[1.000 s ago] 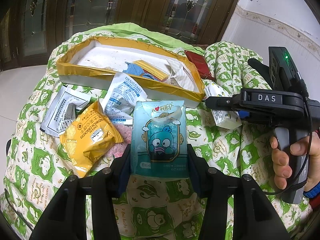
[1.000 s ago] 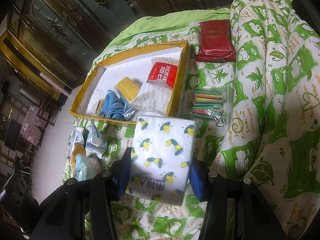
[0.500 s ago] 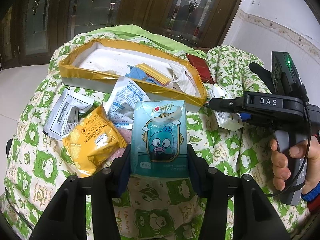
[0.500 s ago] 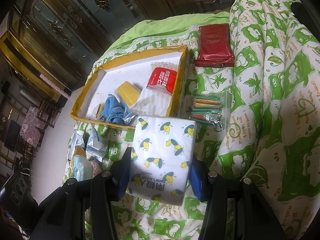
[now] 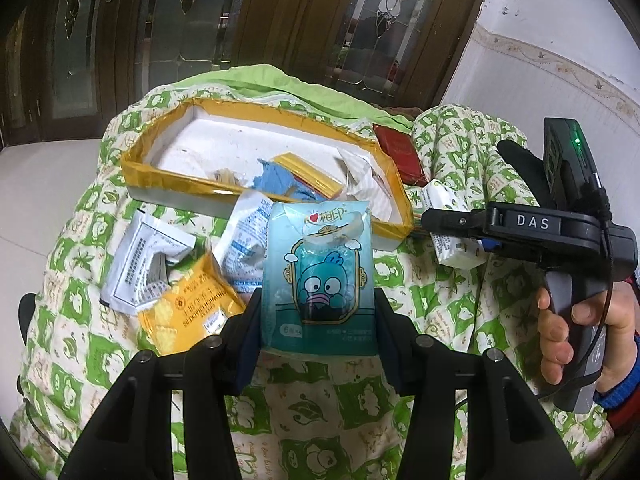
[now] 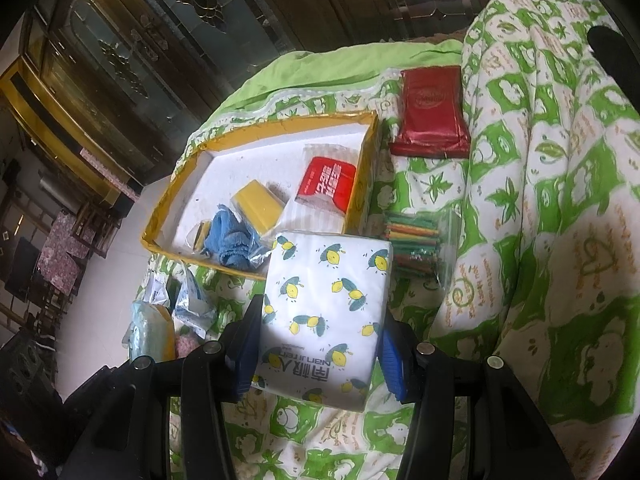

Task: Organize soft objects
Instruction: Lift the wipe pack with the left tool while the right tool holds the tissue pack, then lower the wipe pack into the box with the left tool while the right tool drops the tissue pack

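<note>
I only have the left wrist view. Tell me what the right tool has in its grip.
Observer: The right tool is shut on a white tissue pack printed with lemons, with a pad pressing each side.
Operator: Now report what lies in the tray's right end. Crumpled wrappers block it for me.
Observer: A red-and-white packet lies there, close to the right wall of the tray.
Operator: Say what is hidden behind the right tool.
Observer: A clear bag of coloured sticks lies on the quilt, just outside that tray wall.
</note>
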A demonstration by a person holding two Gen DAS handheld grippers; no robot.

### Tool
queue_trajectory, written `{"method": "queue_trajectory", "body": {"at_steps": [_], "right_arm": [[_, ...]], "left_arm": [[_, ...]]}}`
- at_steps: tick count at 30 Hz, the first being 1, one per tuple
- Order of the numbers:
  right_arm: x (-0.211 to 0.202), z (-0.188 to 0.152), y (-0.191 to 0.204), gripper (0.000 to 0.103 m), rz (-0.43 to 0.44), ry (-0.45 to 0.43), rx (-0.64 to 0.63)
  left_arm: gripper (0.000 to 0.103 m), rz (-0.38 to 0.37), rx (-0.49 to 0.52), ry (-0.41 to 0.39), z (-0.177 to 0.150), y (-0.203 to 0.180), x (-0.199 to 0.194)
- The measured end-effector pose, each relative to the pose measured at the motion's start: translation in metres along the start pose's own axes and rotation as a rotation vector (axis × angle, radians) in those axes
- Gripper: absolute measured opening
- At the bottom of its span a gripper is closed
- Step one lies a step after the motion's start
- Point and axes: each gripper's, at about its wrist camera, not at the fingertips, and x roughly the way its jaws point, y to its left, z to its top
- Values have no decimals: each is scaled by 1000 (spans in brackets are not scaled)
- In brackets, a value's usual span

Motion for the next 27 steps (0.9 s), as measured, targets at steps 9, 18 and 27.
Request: {"method": "queue_trajectory", "body": {"at_steps": [9,18,27], "right_arm": [[-3,34,-7,55,40,33,6],[9,93,-20,55,4,45,15],[56,121,25,55,122,88,-42]], "left_arm": [[49,18,23,9,21,7,-2],[49,12,4,14,52,23,9],[49,41,-42,32,89,50,40]]}}
